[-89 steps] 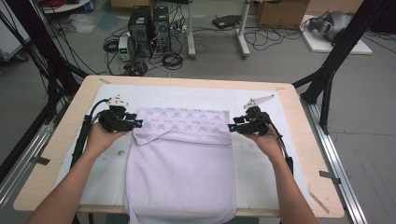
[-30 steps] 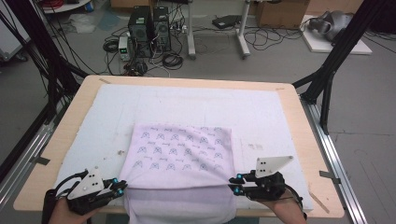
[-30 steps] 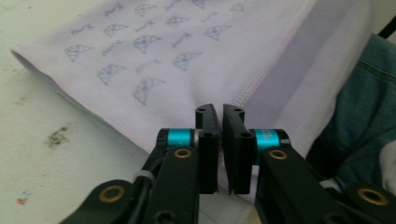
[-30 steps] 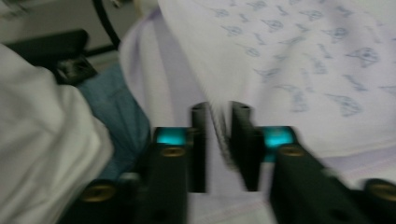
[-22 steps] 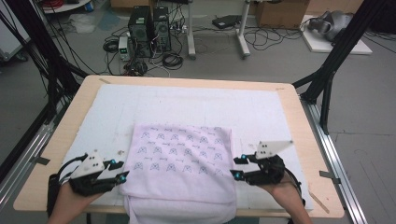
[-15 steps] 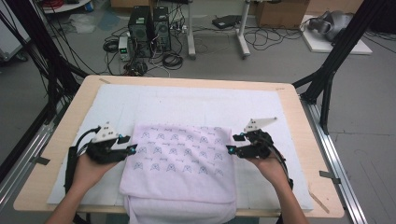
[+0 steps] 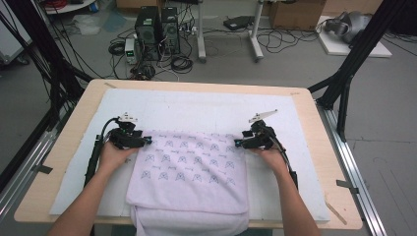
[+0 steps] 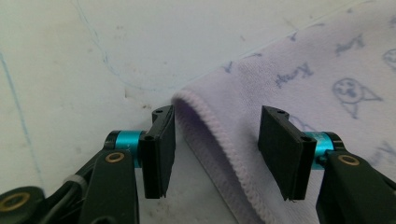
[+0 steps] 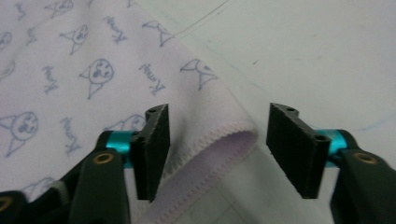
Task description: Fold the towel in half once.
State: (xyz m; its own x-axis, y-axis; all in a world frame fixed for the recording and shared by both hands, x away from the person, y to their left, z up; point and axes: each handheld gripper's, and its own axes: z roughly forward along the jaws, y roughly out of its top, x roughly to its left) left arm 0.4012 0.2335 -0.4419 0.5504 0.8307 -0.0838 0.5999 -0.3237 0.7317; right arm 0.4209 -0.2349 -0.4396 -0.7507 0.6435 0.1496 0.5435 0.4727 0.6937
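A lilac towel (image 7: pixel 189 182), printed with small animal faces and a word too blurred to read, perhaps "Kenny", lies folded at the table's (image 7: pixel 64 142) near edge, its long axis running front to back, overhanging. The left gripper (image 7: pixel 145 141) and right gripper (image 7: pixel 238 143), jaws apart, straddle its far corners on the white mat (image 7: pixel 206 110).

A lilac printed towel (image 7: pixel 189 179) lies folded, apparently doubled, its near edge overhanging the table (image 7: pixel 59 147).
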